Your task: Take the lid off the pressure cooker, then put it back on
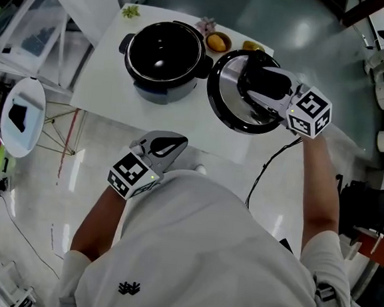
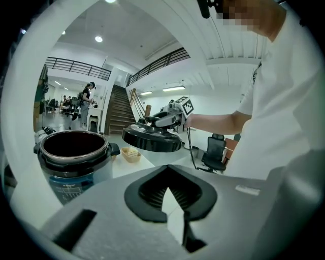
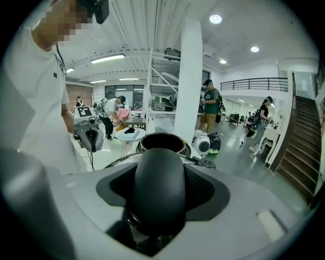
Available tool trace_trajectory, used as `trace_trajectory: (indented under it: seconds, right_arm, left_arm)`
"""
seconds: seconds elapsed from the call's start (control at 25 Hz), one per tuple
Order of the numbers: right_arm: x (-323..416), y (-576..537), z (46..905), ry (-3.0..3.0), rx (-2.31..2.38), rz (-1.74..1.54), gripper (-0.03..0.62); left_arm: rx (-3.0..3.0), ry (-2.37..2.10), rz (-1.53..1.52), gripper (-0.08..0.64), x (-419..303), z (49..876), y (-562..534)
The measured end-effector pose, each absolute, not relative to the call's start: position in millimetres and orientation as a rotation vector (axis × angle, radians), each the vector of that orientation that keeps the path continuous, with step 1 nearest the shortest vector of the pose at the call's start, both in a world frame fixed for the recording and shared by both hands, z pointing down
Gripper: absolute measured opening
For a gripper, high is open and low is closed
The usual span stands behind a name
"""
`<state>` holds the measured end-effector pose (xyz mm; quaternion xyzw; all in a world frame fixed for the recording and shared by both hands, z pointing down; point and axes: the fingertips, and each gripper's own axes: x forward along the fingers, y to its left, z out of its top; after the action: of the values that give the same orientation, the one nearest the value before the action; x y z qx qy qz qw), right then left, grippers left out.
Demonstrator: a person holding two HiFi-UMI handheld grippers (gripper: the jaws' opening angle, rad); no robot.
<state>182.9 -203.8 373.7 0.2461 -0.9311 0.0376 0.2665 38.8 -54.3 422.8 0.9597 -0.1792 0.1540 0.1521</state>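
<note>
The black pressure cooker pot [image 1: 164, 53] stands uncovered on the white table [image 1: 105, 75]; it also shows in the left gripper view [image 2: 73, 152] and the right gripper view [image 3: 162, 143]. My right gripper [image 1: 255, 81] is shut on the black handle [image 3: 157, 188] of the lid [image 1: 226, 102]. It holds the lid [image 2: 152, 139] in the air just right of the pot, about level with its rim. My left gripper [image 1: 163, 143] is shut with nothing in it, near the table's front edge and close to my body.
Small bowls of yellow fruit [image 1: 217, 43] sit behind the pot, with a green sprig [image 1: 130, 11] at the table's far corner. A round white side table [image 1: 23, 116] stands to the left. A black cable [image 1: 271, 163] trails on the floor, and an office chair [image 1: 368, 205] stands to the right.
</note>
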Motion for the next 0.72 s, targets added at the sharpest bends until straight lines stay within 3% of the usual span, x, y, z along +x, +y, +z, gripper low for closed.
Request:
trace_trajectory:
  seconds: [0.72]
  right_arm:
    - [191.1,-181.5,464.1,-2.475,0.610,0.144,0.291]
  left_arm:
    - [2.705,-0.633,0.507,0.008,53.5,425.4,-32.6]
